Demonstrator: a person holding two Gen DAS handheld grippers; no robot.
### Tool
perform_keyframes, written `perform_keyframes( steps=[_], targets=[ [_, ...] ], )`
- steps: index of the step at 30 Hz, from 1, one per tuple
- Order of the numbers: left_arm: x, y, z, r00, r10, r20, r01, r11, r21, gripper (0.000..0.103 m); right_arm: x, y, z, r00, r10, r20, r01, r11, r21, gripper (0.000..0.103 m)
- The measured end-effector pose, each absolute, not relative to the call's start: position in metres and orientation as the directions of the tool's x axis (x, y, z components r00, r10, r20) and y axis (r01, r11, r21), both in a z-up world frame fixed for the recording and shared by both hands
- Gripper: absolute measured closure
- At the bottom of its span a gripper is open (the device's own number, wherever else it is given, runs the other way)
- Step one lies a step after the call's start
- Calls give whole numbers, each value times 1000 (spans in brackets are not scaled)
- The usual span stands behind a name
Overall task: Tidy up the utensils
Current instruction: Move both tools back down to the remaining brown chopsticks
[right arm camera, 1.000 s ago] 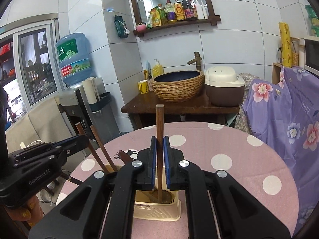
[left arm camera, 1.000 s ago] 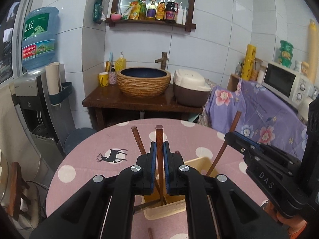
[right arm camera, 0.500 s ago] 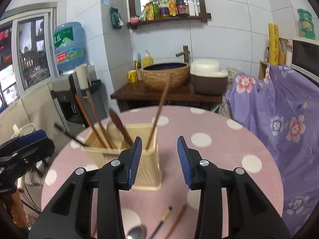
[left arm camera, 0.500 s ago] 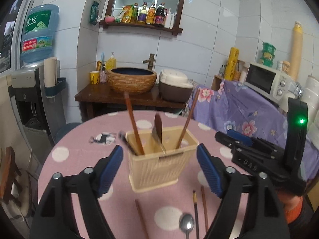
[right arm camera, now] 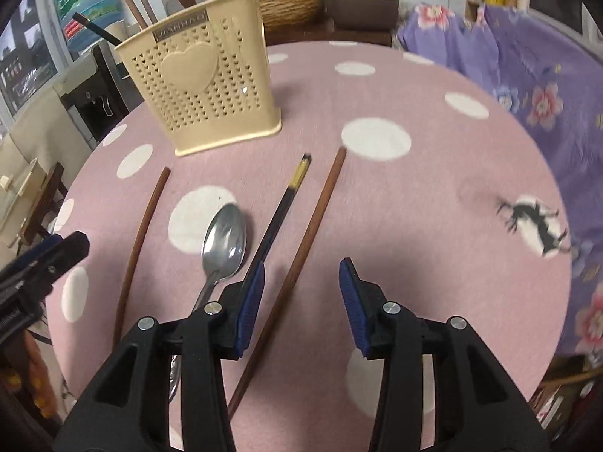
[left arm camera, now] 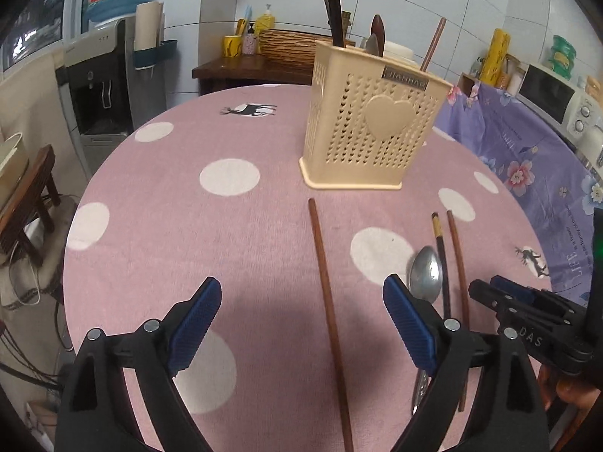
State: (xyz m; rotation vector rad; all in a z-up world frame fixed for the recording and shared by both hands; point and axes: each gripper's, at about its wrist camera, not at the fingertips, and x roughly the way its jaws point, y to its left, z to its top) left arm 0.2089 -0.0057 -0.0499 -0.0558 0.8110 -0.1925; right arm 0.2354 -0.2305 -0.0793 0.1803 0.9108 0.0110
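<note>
On the round pink spotted worktop (left arm camera: 233, 226) the left tongs (left arm camera: 301, 324) hang low with their jaws spread wide, having just been opening, and grip nothing; a brown chopstick (left arm camera: 328, 301) lies on the cloth in the gap between the blue pads (left arm camera: 196, 320), untouched by either. Beyond it stands the cream perforated utensil basket (left arm camera: 369, 139), upright, with several chopsticks and a wooden spoon sticking out of its top. Right of the lone chopstick a metal spoon (left arm camera: 426, 275) lies on the cloth, its bowl toward the basket, and just beside it a black chopstick with a yellow band (left arm camera: 441, 256) and then another brown chopstick (left arm camera: 458, 263), the three nearly parallel. In the right wrist view the same row runs left to right: lone chopstick, spoon, black chopstick, brown chopstick. The right tongs (right arm camera: 301, 293) are partly open, their jaws also having just been opening, and hold nothing; the second brown chopstick runs between their pads, closer to the left pad, and whether that pad touches it I cannot tell
</note>
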Motion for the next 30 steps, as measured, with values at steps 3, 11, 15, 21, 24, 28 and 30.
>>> perform_keyframes(
  steps=[3, 11, 15, 21, 24, 28, 30],
  targets=[
    [206, -8, -57, 676, -171, -717, 144, 985, -99, 18, 239, -230, -79, 619, 77, -781, 102, 979, 177, 61],
    [219, -15, -68, 649, -181, -739, 168, 981, -93, 37, 265, -237, -74, 618, 37, -785, 153, 974, 166, 66],
    [238, -22, -75, 604, -195, -773, 176, 978, -109, 46, 278, -244, -78, 603, 41, -797, 166, 971, 175, 68],
    [256, -34, -81, 605, -147, -783, 175, 983, -49, 53, 296, -247, -83, 591, 24, -806, 189, 968, 167, 74],
    [264, -34, -85, 598, -133, -791, 160, 986, -45, 57, 305, -246, -86, 577, 17, -816, 199, 967, 161, 77],
    [270, -36, -89, 596, -117, -794, 153, 988, -30, 64, 312, -243, -87, 578, -18, -816, 215, 968, 131, 78],
    [271, -39, -89, 600, -105, -793, 157, 988, -12, 66, 316, -240, -88, 580, -38, -814, 221, 969, 112, 79]
  ],
)
